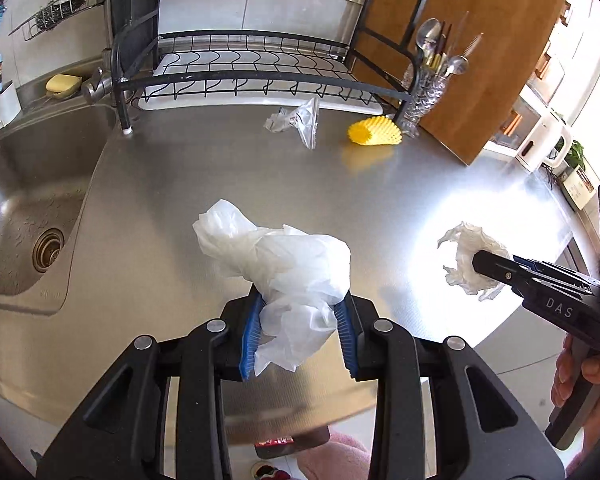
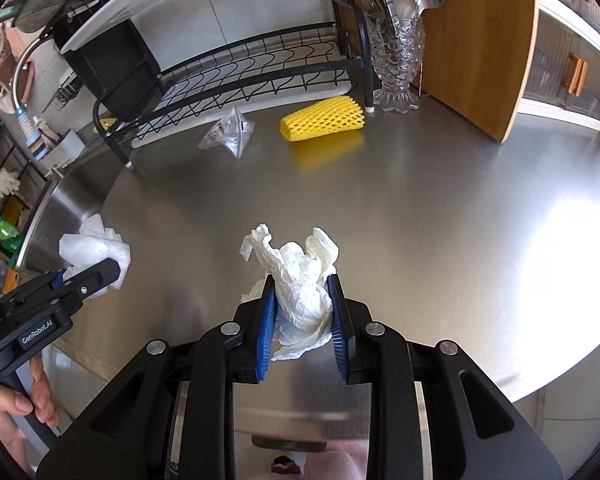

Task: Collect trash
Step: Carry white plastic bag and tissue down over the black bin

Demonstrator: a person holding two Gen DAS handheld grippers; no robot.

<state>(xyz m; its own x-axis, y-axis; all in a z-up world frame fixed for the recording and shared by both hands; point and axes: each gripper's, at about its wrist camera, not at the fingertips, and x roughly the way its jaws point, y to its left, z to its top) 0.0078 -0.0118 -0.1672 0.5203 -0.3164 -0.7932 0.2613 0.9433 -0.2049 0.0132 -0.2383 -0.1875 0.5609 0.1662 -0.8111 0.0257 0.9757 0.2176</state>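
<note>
My left gripper (image 1: 300, 320) pinches a plastic bag (image 1: 276, 252), my right gripper (image 2: 302, 312) a tissue (image 2: 300, 280) — both near the bench's (image 1: 260, 168) front edge; thin grips could slip.

Steel counter (image 2: 440, 208): foam net (image 2: 322, 119), wrapper (image 2: 230, 132).

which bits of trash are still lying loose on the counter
The clear plastic wrapper and yellow foam net by the dish rack; the white bag and tissue are gripped.
</note>
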